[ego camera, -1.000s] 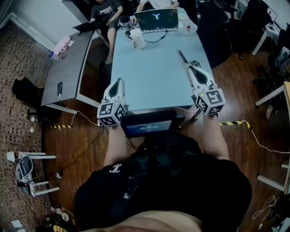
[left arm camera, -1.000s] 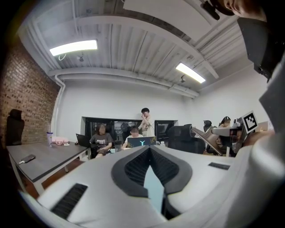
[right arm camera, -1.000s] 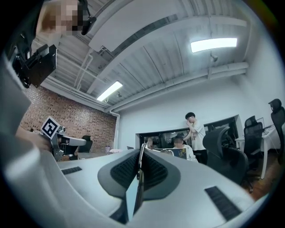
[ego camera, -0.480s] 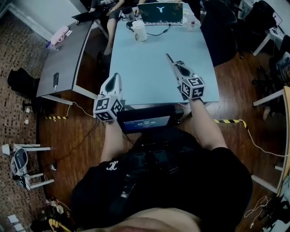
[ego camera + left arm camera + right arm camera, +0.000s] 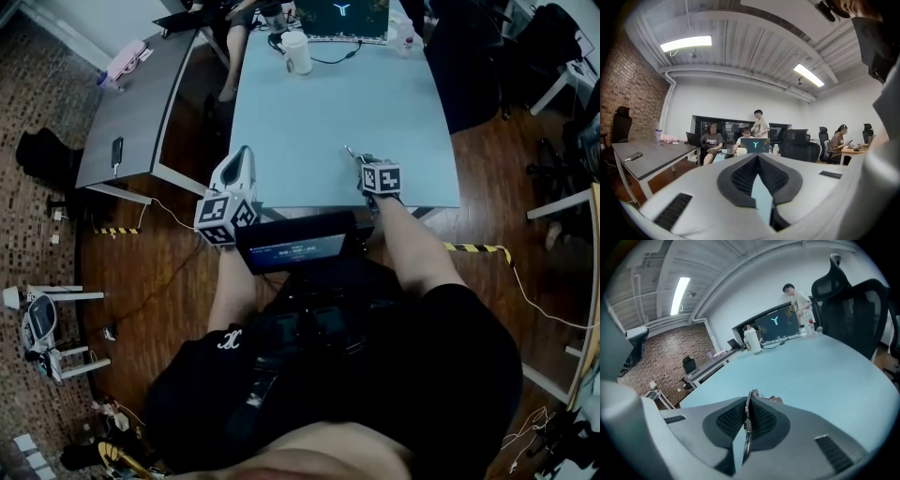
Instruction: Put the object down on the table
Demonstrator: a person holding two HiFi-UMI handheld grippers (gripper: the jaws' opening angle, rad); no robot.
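left gripper [image 5: 243, 155]: held at the near left corner of the table; the jaws are brought together at the tips and nothing is gripped between them; a sliver of table top is seen through the slit lower down
right gripper [image 5: 360, 160]: held low over the near edge of the table, well apart from the left gripper; the jaws are clenched on the metal tool
metal tool [image 5: 746, 434]: thin and flat, pinched on edge between the black ribbed pads; its end is seen sticking out past the jaw tips over the table; whether it touches the table top cannot be told
table [image 5: 319, 112]: light blue, left bare across its middle
laptop [image 5: 342, 17]: opened at the far end of the table, with a glowing mark on its lid
white cup [image 5: 298, 53]: stood near the far end, just left of the laptop, with a dark cable laid beside it
bottle [image 5: 405, 36]: small, stood at the far right corner beside the laptop
grey desk [image 5: 141, 103]: set just left of the table; a phone [image 5: 116, 152] and a pink item [image 5: 127, 62] are laid on it, well apart
black chair [image 5: 853, 310]: placed at the right side of the table
screen [image 5: 295, 251]: worn at the person's chest, between the two forearms
people [image 5: 761, 126]: seen at the far end of the table, some seated and one standing
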